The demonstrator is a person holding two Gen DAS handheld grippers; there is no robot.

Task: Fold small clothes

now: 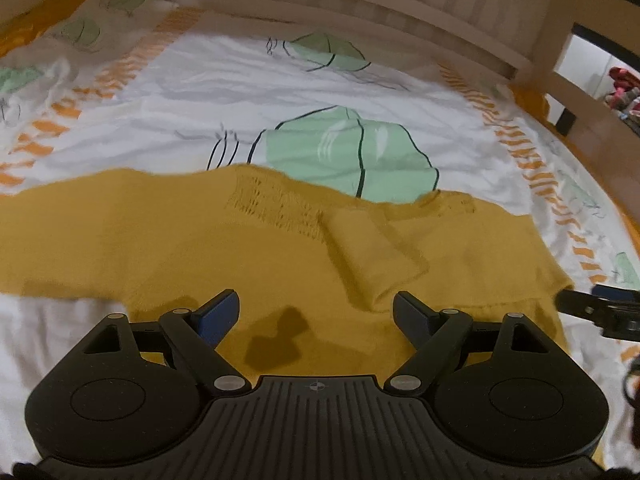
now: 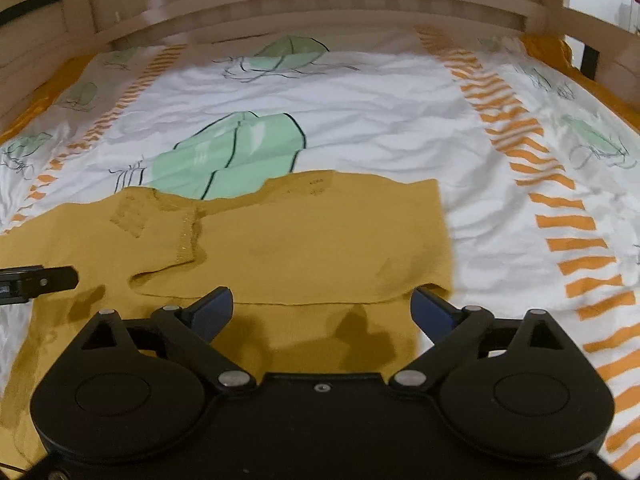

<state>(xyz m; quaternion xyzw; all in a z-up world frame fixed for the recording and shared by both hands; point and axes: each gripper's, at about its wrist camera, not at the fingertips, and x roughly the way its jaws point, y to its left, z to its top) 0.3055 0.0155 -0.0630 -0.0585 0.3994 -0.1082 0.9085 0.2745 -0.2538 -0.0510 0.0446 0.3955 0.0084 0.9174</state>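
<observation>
mustard knit top lies spread on the bed sheet, on the near side of the green cactus print, well short of the wooden headboard. one side panel is already folded inward over the body: its edge runs as a straight line just ahead of the right gripper. a sleeve lies doubled back on the body.

right gripper: fingers spread wide, nothing between them, hovering over the folded part. left gripper: fingers likewise released and empty, hanging above the cloth; in the left wrist view the right gripper's tip shows at the garment's right edge.

long axis: seems to run side to side, roughly parallel to the headboard. the ribbed, openwork part sits toward the cactus print. cannot tell hem from neckline for certain, frames are blurred.

step in hand, by my reading: regrasp for the next fold. to do it well, pinch both layers at the outer corners nearest the grippers, lift only enough to clear the sheet, carry the edge across evenly so the crease stays straight, and keep the tucked sleeve from sliding out. soft knit will likely stretch if pulled from one corner.
</observation>
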